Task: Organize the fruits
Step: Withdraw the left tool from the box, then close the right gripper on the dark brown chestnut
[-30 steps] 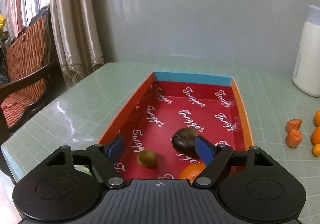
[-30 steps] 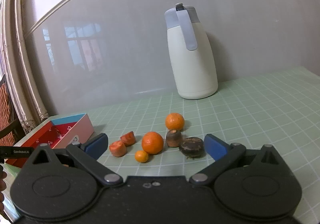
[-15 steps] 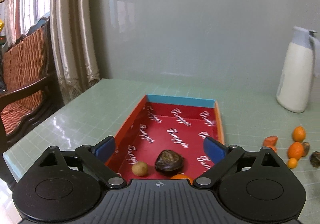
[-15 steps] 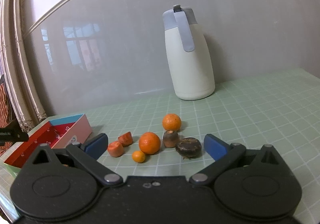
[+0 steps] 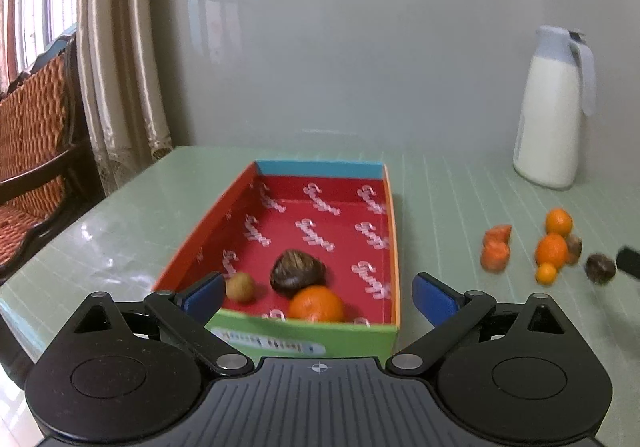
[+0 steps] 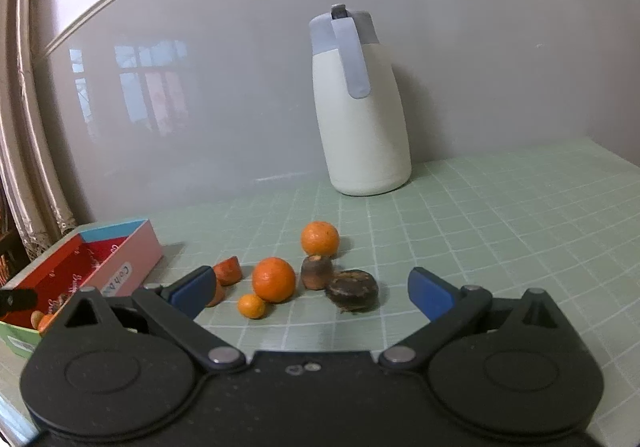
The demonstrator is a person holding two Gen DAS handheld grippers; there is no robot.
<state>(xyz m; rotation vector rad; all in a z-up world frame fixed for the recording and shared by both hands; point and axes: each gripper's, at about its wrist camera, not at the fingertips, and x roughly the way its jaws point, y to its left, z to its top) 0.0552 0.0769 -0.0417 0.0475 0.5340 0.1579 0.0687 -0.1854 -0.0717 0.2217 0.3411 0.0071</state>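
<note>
A red-lined box (image 5: pixel 384 207) sits on the green table and holds a dark brown fruit (image 5: pixel 297 272), a small tan fruit (image 5: pixel 240 287) and an orange (image 5: pixel 317 304). My left gripper (image 5: pixel 318 297) is open and empty, just before the box's near end. In the right wrist view, my right gripper (image 6: pixel 310 289) is open and empty, close behind a cluster of fruit: a large orange (image 6: pixel 274 279), a far orange (image 6: pixel 320 238), a tiny orange (image 6: pixel 251 306), a dark flat fruit (image 6: pixel 352 290), a brown stub (image 6: pixel 317 272) and red-orange pieces (image 6: pixel 228 270). The box (image 6: pixel 132 255) shows at left.
A white jug with a blue-grey lid (image 6: pixel 360 107) stands against the grey wall behind the fruit; it also shows in the left wrist view (image 5: pixel 554 111). A wicker chair (image 5: pixel 32 151) and curtains (image 5: pixel 120 47) stand past the table's left edge.
My left gripper has pulled back out of the box and opened wider, leaving the dark brown fruit inside. My right gripper has moved closer to the fruit cluster.
</note>
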